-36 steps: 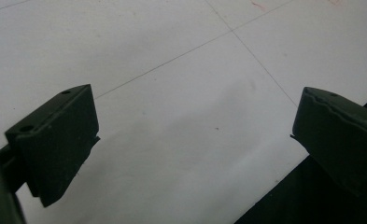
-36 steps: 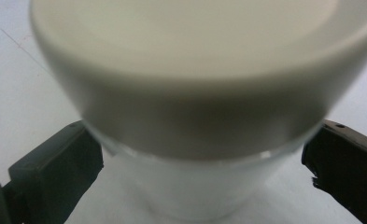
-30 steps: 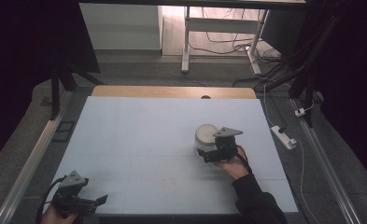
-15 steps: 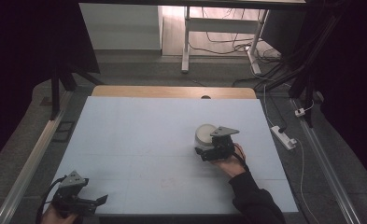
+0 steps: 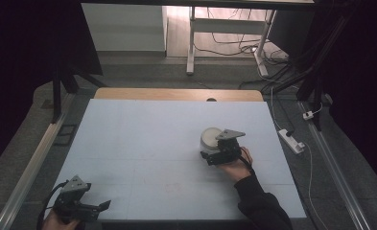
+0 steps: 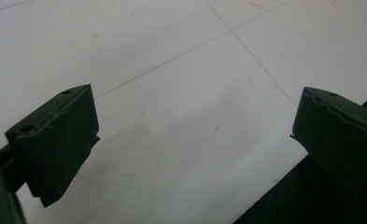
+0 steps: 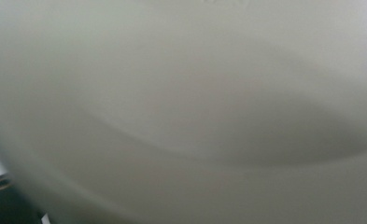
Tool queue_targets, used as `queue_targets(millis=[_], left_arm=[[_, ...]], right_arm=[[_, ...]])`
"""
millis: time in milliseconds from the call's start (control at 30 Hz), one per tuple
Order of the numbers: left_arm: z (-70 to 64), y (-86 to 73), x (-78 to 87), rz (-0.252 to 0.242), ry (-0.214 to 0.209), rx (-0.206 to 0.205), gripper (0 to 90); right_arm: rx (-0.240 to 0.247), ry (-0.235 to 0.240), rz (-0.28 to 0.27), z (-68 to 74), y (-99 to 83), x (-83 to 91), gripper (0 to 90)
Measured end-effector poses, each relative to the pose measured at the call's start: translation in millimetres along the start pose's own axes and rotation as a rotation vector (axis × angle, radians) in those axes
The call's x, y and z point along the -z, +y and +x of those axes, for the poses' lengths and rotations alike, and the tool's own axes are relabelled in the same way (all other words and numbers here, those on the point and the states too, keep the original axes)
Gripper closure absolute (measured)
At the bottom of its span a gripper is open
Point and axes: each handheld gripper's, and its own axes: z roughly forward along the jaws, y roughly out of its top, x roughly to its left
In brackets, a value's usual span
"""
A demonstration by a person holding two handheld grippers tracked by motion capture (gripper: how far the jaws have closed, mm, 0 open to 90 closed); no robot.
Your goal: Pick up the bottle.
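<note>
A white round container [image 5: 210, 138] stands on the pale table [image 5: 143, 143], right of its middle, with the right gripper [image 5: 214, 152] pressed against its near side. Whether anything lies inside cannot be told, nor whether those jaws clamp it: the right gripper view is a blurred expanse of the container's white wall [image 7: 181, 112]. The left gripper [image 5: 94, 207] hangs at the near left table edge, jaws spread wide, nothing between them.

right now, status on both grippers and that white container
Left hand-held gripper open, idle at table's near-left corner. Right hand-held gripper against white container; grip unclear. Table bare around it.
</note>
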Motion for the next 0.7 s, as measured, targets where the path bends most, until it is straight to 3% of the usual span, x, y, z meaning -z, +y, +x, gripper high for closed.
queue_targets(millis=[367,700], left_arm=[[-0.1,0.0,0.1,-0.001,0.000,-0.001,1.4],[-0.1,-0.1,0.5,-0.003,0.000,0.000,1.3]], right_arm=[[0.007,0.013,-0.011,0.5,1.4,4.4,6.6],[0.047,0.068,-0.029,17.9,9.5,9.8,6.6]])
